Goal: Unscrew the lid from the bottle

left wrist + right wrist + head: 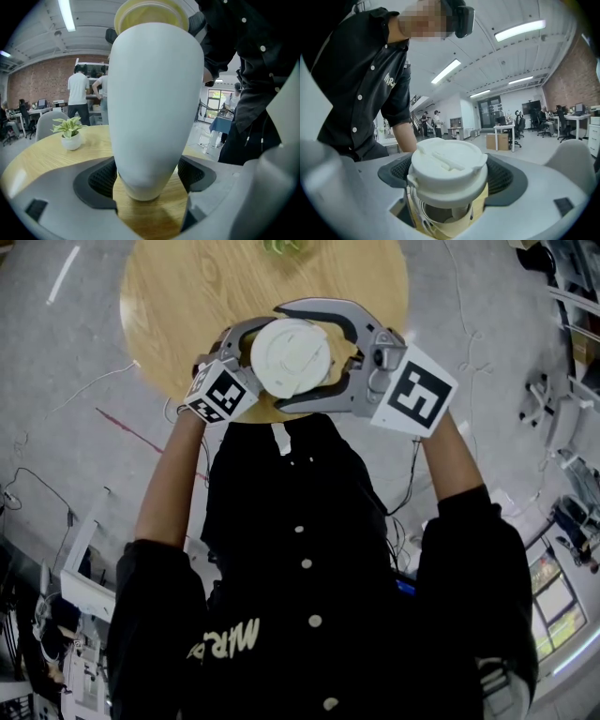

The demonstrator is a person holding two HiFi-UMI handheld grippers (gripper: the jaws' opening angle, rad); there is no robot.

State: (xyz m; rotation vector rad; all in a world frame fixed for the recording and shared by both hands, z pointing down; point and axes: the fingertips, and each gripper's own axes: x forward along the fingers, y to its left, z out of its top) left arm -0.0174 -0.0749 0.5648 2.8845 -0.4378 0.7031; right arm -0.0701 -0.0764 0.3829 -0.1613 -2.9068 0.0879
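Claw [451,174] clamps white lid [447,168] by sides; lid raised off yellow-rimmed bottle [457,220] below.

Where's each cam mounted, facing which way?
Left gripper view: on left hand-held gripper, facing along its jaws at bottle; torso at right.
Right gripper view: on right hand-held gripper, facing the person's torso across the lid.
Head view: on the head, steeply down; forearms, torso, both hand-held grippers.
Shared: lid in head and right views.

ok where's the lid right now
In the right gripper view the lid sits between the right claw's jaws, raised just off the bottle's open mouth, over the near edge of the round table.
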